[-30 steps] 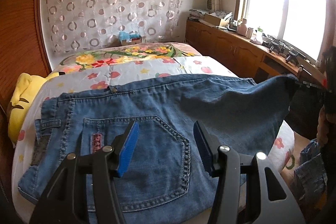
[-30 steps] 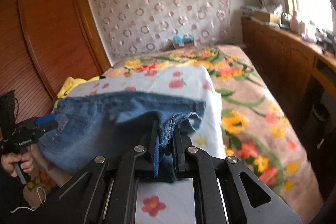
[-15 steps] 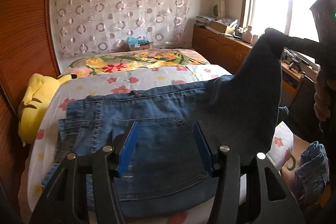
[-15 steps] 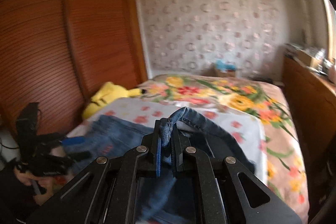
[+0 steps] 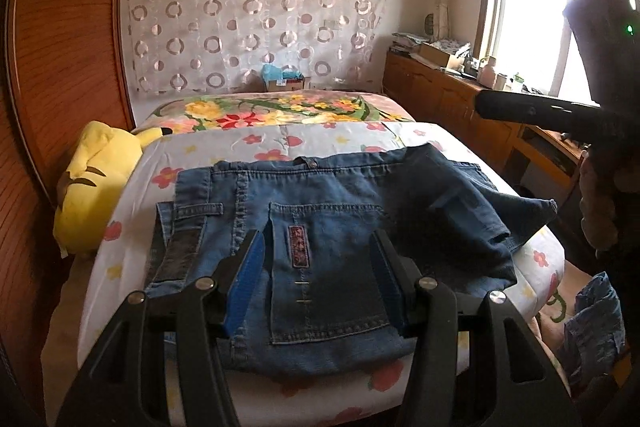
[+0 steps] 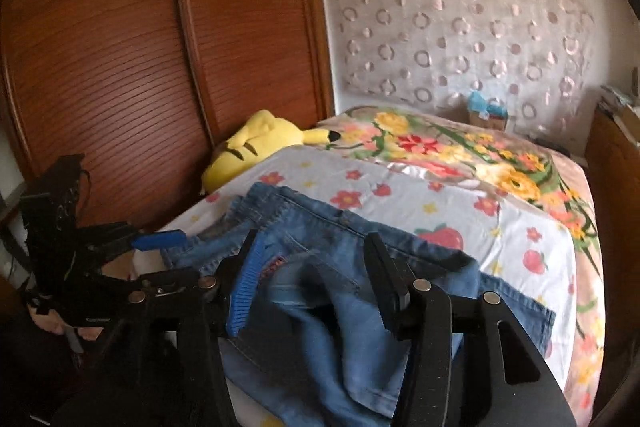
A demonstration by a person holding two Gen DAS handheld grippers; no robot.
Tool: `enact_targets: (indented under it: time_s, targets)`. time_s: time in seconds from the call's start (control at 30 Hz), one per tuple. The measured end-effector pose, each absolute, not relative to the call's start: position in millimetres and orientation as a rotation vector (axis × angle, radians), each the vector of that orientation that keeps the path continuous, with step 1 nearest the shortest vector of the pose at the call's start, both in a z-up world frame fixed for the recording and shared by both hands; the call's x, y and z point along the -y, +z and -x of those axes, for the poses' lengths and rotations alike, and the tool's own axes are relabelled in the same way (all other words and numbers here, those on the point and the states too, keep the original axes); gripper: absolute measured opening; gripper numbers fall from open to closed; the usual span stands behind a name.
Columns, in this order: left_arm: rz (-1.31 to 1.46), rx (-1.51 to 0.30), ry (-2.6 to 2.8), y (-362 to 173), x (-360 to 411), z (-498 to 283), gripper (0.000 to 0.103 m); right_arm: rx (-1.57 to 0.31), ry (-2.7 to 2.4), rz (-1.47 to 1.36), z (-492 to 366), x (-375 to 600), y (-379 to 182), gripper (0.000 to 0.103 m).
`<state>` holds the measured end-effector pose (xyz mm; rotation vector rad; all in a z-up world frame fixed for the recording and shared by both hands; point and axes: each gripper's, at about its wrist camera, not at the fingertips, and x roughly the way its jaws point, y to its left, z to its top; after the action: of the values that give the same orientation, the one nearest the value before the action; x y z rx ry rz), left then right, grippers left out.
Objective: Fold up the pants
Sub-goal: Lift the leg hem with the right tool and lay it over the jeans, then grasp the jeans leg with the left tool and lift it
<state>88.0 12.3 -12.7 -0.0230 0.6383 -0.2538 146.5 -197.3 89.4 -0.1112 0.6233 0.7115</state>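
jeans (image 5: 332, 227): blue denim, stitched back pocket w/ small red patch, waistband twd far side; lie on the bed, leg part folded over the right half, dark inner side up, rumpled.
bed (image 5: 280, 147): white sheet w/ red flower print near, glossy floral cover beyond.
left gripper (image 5: 320, 267): black frame, blue ribbed pads; fingers spread wide, nothing between, hovering over the pocket.
right gripper (image 6: 316, 275): same build; fingers spread apart, no cloth pinched, above the folded leg.
left view only: window (image 5: 532, 23) bright at right, wood cabinet (image 5: 440, 99) w/ clutter under it, more denim (image 5: 592, 323) low right off the bed; right gripper's body seen as dark bar at right edge.
right view only: ribbed wood wardrobe doors (image 6: 140, 67); left gripper w/ hand at left edge; jeans blurred near lens.
both: yellow plush (image 5: 96, 187) at the bed's left edge beside the wardrobe; sheer curtain (image 5: 256, 15) w/ ring pattern on far wall; small box (image 5: 284, 81) at its foot.
blocking: gripper frames hide the jeans' near edge.
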Motion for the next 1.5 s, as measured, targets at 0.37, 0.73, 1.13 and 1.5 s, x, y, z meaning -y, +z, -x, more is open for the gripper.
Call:
enact_targets:
  time_s: [0.37,0.73,1.13,1.5]
  targets:
    - [-0.01,-0.701,-0.329,-36.6,23.2,-100.8,0.053,-0.729,0.557,0.078,-142.5,259.1,38.5,0.059]
    - [-0.042,-0.833,-0.359,-82.2,40.5,-117.6,0.053,-0.817,0.556,0.012,-139.0,265.8,-10.8,0.063]
    - [-0.033,-0.817,-0.384,-85.3,36.6,-127.0,0.034,-0.882,0.583,0.004,-148.4,259.6,-27.4,0.063]
    - [-0.009,-0.728,-0.394,-56.4,27.0,-111.7,0.007,-0.814,0.669,0.044,-150.9,241.6,5.8,0.005]
